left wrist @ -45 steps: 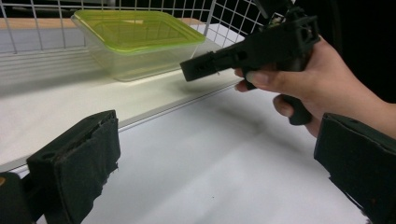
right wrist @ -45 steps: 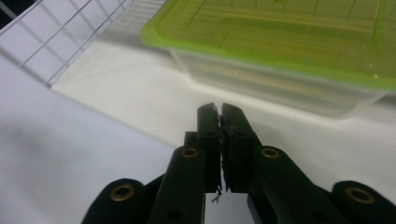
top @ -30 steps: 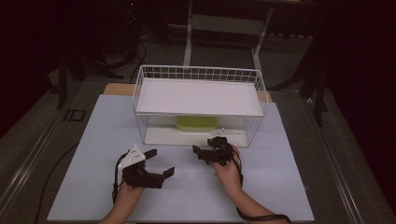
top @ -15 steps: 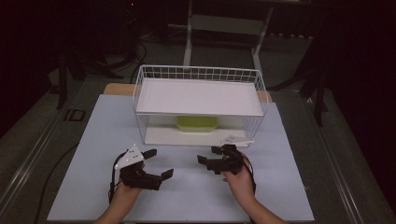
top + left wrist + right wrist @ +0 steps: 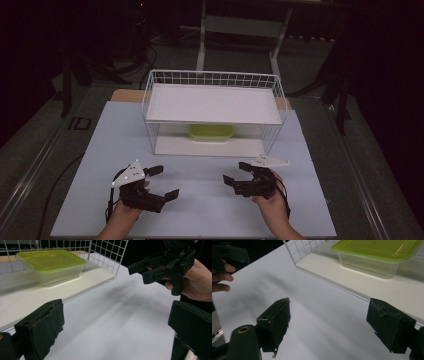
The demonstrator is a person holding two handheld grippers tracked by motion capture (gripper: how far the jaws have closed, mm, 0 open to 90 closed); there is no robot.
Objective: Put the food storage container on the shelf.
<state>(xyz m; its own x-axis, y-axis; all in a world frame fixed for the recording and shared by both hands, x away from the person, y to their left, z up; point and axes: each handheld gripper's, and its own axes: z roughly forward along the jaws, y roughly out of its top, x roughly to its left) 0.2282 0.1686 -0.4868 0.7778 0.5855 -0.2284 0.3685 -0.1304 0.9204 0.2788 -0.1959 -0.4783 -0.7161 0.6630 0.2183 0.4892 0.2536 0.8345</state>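
A clear container with a green lid [image 5: 211,132] sits on the lower shelf of a white wire rack [image 5: 212,102]; it also shows in the left gripper view [image 5: 50,265] and the right gripper view [image 5: 377,255]. My left gripper [image 5: 165,182] hovers over the white table near the front left, open and empty [image 5: 117,327]. Front right of the rack, my right gripper [image 5: 236,173] is open too, its jaws just opened wider with nothing between them [image 5: 334,325]. Both grippers stand apart from the container.
The rack's upper shelf [image 5: 215,95] is a bare white board. The white table sheet [image 5: 210,200] spreads between the grippers and the rack. A hand with the right gripper [image 5: 170,265] appears across the left gripper view. Dark floor and stands lie beyond the table.
The right gripper drew back from the rack's front toward the near right of the table. The left gripper shifted only slightly.
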